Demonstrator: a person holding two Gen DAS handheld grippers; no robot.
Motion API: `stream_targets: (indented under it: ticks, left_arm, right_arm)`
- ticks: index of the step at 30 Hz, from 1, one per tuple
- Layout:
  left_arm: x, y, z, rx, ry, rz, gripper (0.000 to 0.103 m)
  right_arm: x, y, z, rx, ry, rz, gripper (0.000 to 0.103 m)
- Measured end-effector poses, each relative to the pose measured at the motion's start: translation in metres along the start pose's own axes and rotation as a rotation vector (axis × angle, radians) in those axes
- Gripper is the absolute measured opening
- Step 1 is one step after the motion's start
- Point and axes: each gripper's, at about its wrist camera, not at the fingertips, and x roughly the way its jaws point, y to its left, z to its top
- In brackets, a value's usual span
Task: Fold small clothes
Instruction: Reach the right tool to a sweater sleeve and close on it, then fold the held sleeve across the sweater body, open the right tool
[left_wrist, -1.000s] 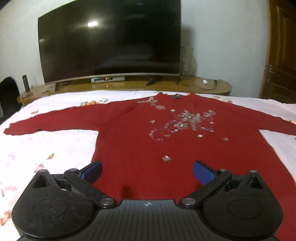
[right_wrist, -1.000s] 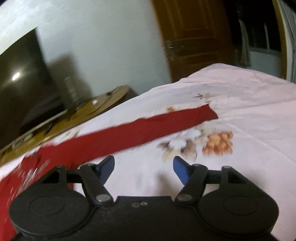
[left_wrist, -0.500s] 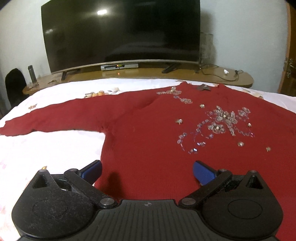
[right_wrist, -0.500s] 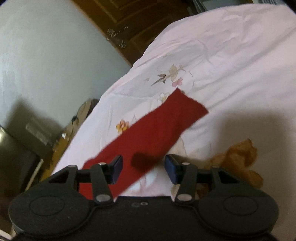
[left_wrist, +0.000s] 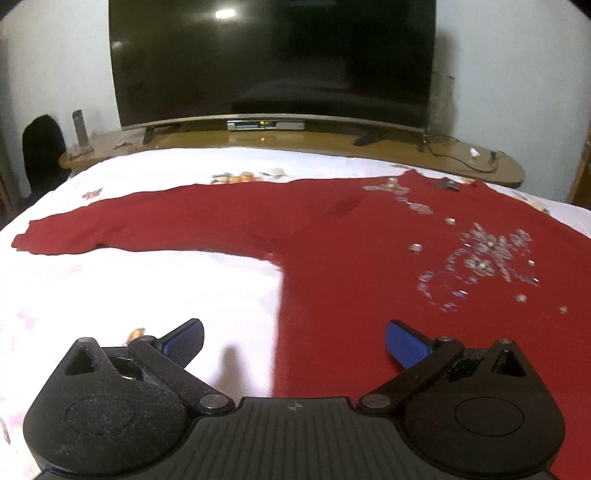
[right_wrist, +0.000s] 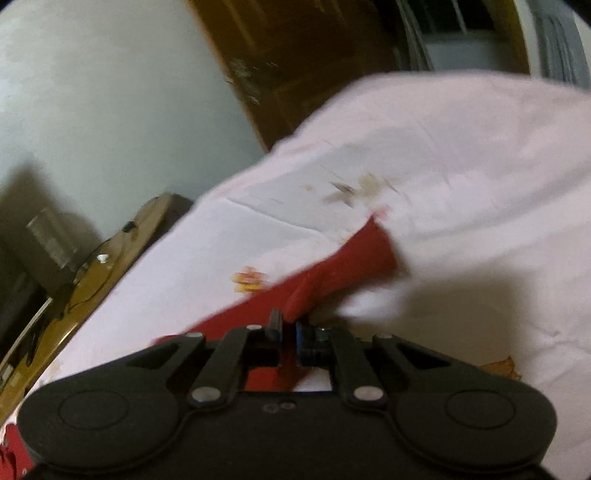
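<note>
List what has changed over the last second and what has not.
The right tongs swung over to the sleeve, closed on it and bunched the cloth up. The left tongs slid left, from over the sweater body to its side edge. They stay open, and the sweater stays spread flat on the bed sheet.

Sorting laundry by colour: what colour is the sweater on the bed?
Dark red sweater with silvery beadwork; best in the left wrist view.
</note>
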Motion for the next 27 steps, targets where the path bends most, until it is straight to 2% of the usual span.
stream_targets:
  ticks: [4,9,15,20,23,24,25,27]
  left_arm:
    - [0.017,0.016,0.003,-0.008,0.019,-0.059,0.103]
    - [0.022,0.036,0.002,-0.019,0.021,-0.091,0.103]
    - [0.023,0.068,0.001,-0.017,0.048,-0.087,0.103]
    - [0.028,0.096,0.0,-0.068,0.069,-0.113,0.103]
    - [0.03,0.102,0.002,-0.094,0.067,-0.123,0.103]
    - [0.031,0.103,0.004,-0.094,0.064,-0.126,0.103]
    - [0.032,0.102,0.006,-0.096,0.061,-0.137,0.103]
    - [0.036,0.097,0.013,-0.112,0.052,-0.178,0.103]
  right_arm:
    - [-0.039,0.07,-0.011,-0.186,-0.062,0.082,0.007]
    - [-0.078,0.182,-0.054,-0.41,-0.084,0.232,0.007]
    - [-0.093,0.303,-0.144,-0.613,-0.021,0.403,0.007]
    - [-0.086,0.371,-0.234,-0.796,0.095,0.483,0.008]
    - [-0.076,0.391,-0.281,-0.891,0.231,0.533,0.031]
    - [-0.077,0.393,-0.296,-0.933,0.242,0.534,0.044]
    - [-0.086,0.393,-0.305,-0.974,0.189,0.532,0.051]
    - [-0.102,0.386,-0.305,-0.976,0.159,0.577,0.049]
